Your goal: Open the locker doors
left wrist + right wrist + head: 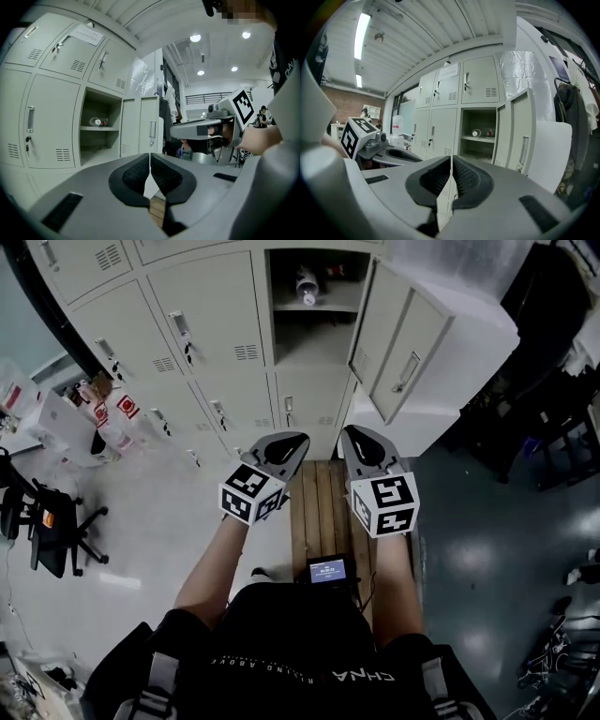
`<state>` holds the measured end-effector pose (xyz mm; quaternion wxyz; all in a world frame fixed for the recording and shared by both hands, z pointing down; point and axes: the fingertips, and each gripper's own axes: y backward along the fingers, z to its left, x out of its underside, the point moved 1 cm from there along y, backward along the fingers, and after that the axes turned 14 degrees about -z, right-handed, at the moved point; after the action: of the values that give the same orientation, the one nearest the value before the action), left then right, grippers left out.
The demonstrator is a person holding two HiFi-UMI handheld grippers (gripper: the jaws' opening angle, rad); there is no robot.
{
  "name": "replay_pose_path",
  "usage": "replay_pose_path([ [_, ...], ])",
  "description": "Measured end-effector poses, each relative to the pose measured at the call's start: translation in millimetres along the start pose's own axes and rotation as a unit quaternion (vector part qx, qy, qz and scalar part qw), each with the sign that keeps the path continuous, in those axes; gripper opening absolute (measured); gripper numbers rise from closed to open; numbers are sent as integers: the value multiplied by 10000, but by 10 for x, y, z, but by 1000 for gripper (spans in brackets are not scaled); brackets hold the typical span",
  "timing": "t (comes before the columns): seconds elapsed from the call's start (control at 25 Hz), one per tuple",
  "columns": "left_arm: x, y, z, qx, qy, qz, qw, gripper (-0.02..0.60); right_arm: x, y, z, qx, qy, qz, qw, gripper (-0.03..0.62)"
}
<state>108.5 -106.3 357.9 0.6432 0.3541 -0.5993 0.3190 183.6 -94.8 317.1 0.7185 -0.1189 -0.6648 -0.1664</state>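
Both grippers hang side by side over a wooden bench, well short of the lockers. The left gripper has its jaws pressed together with nothing between them, and the right gripper is likewise closed and empty. Neither touches a door. One compartment at the bank's right edge stands open, its door swung out to the right. A bottle lies on its inner shelf. The doors to the left of it are closed, as is the one below. An office chair stands on the floor far to the left.
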Motion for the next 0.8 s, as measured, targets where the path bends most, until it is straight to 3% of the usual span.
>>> replay_pose_path([
  [0.4, -83, 122, 6, -234, 152, -378, 9989, 25, 6, 12, 101, 34, -134, -19, 9999, 40],
  [0.8, -67, -69, -205, -46, 183, -428, 9989, 25, 22, 134, -34, 97, 9, 52, 9999, 40],
])
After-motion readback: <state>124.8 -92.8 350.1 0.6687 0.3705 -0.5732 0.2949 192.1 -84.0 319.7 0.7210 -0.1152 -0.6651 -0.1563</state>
